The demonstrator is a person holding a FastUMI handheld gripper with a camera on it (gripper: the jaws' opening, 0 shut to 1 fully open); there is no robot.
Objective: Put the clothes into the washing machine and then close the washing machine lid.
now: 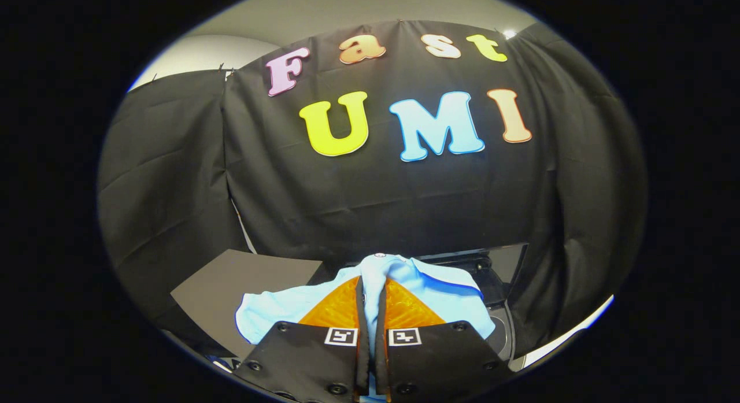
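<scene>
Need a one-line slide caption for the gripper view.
Gripper shut on a light blue garment, holding it up before the black booth wall, with the washing machine just beyond.

Gripper fingers pinch light-blue garment above the washing machine.

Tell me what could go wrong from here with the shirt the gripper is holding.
The gripper is shut on a narrow fold of the light blue shirt, so the cloth could slip out before it is dropped in. The shirt spreads wide to both sides of the fingers, over the grey table and the washing machine; a loose sleeve or hem may catch on the machine's rim and hang outside, possibly blocking the open lid from closing.
</scene>
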